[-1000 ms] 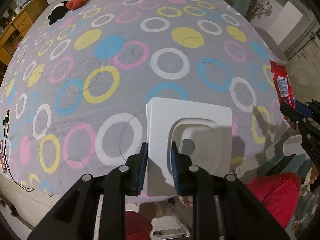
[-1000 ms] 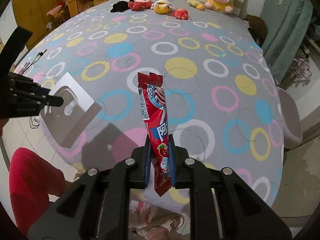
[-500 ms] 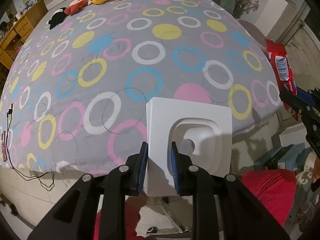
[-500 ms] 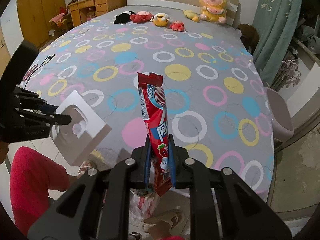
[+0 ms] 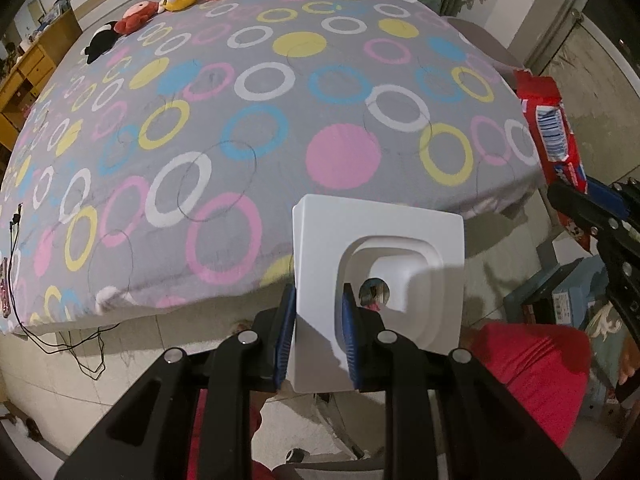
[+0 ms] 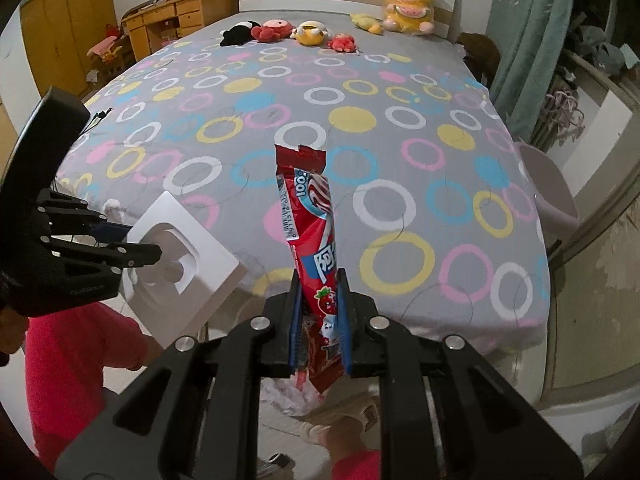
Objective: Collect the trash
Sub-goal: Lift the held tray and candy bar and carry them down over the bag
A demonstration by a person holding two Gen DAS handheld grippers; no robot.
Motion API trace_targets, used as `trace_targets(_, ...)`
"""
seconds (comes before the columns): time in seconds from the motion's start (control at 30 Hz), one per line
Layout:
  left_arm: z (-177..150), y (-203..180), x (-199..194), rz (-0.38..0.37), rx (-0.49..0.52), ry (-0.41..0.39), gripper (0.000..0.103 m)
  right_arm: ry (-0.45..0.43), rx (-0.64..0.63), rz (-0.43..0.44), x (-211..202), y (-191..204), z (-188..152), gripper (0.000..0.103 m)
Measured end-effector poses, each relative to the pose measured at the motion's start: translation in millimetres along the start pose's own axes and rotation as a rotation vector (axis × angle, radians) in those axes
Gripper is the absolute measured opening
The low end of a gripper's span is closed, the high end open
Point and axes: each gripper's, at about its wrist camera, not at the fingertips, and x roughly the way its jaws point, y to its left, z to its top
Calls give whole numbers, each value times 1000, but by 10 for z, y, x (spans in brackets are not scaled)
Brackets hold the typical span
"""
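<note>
Left gripper [image 5: 316, 334]: lower centre of the left wrist view, jaws clamped tight on the near left edge of a white moulded packaging insert [image 5: 380, 280]. The insert is square with a recessed centre and a round hole; it stands up from the jaws in the lower middle of the frame, over the foot edge of the bed [image 5: 248, 128]. In the right wrist view the same insert [image 6: 188, 268] sits at the left middle, gripped by black fingers coming in from the left edge.

Right gripper [image 6: 320, 320]: lower centre of the right wrist view, jaws pinched on the lower part of a red snack wrapper [image 6: 312, 240]. The wrapper rises upright to mid-frame, its top edge torn; its bottom end hangs below the pads. In the left wrist view the wrapper [image 5: 552, 136] appears at the right edge, barcode side showing.

Bed cover: grey, printed with coloured rings and dots, filling the upper half of both views.

Plush toys [image 6: 304, 34]: a row along the top of the bed, at upper centre.

Person: red clothing [image 6: 76, 368] at lower left of the right wrist view.

Wooden desk [image 6: 176, 20]: upper left.
</note>
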Motion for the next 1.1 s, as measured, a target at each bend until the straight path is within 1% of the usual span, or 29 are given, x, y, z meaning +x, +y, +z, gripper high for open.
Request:
trace_targets(0.3,-337,-98,56,5,16,-4,23,3,39,-13,-114,184,-274,16)
trace_targets(0.5,-510,-118,152,-10,-18,-10,23,-8,91,-11,-105,256,-480,16)
trace_targets(0.67,-669,-182,305,6,-19,-2,23,3,130,-2,7,313,-680,16)
trace_targets(0.87,-785,-251,516,18,-30,3,23,27,151,-19,187,332,-850,16)
trace_targets(0.97,-825,-240,663,23,-60,26,23,43,156,-20,298,346,-942,16)
trace_targets(1.1,-872,-214,862,6,-106,49,23,69,171,-10,482,380,-1086,16)
